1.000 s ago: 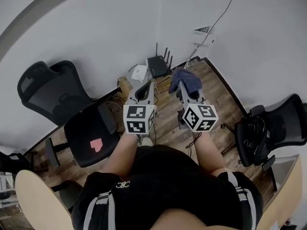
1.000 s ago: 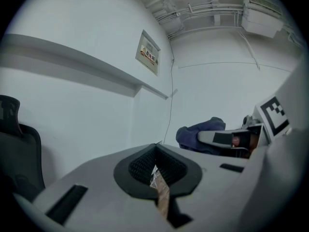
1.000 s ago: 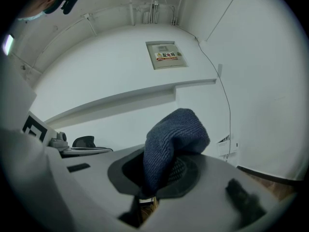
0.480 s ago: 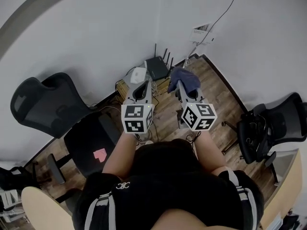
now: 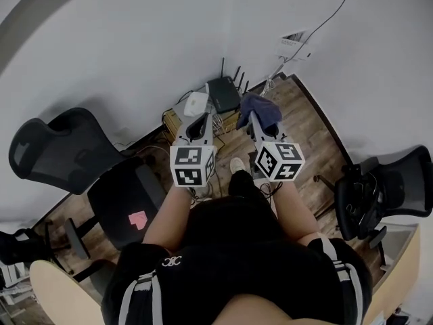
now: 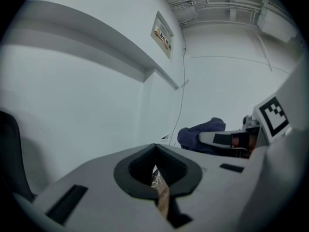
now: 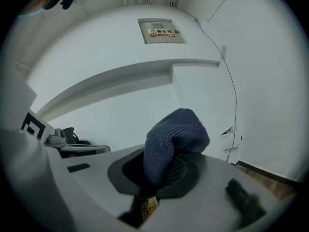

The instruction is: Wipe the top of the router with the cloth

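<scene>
Dark blue cloth (image 7: 174, 139), of a soft ribbed knit, is bunched into a rounded lump. It is clamped between the jaws of the right gripper (image 7: 159, 173), and the bulk of it stands up above the dark textured pads. In the head view the cloth (image 5: 262, 112) hangs in the air just to the right of the router (image 5: 223, 95) and nearer the person, clear of the router's top.

Router: a flat black box with thin upright antennas along its far edge. It sits low in the corner where two white walls meet. Its top is matt and uncovered.

Left gripper (image 6: 155, 161): grey moulded shell and black pads, with the jaws brought together and nothing between them. In the head view it is held up on the near left of the router (image 5: 197, 128), level with the right gripper (image 5: 252, 122). Each gripper carries a cube with black and white square markers.

A small white rounded box (image 5: 197, 103) lies just left of the router, with loose wires around it. Brown wood-plank floor (image 5: 308, 141) runs out to the right of the router. One black mesh-backed chair (image 5: 51, 151) stands well to the router's left and another (image 5: 385, 188) well to its right. A thin cable climbs the wall above the router, past a white wall plate (image 5: 295, 44).
</scene>
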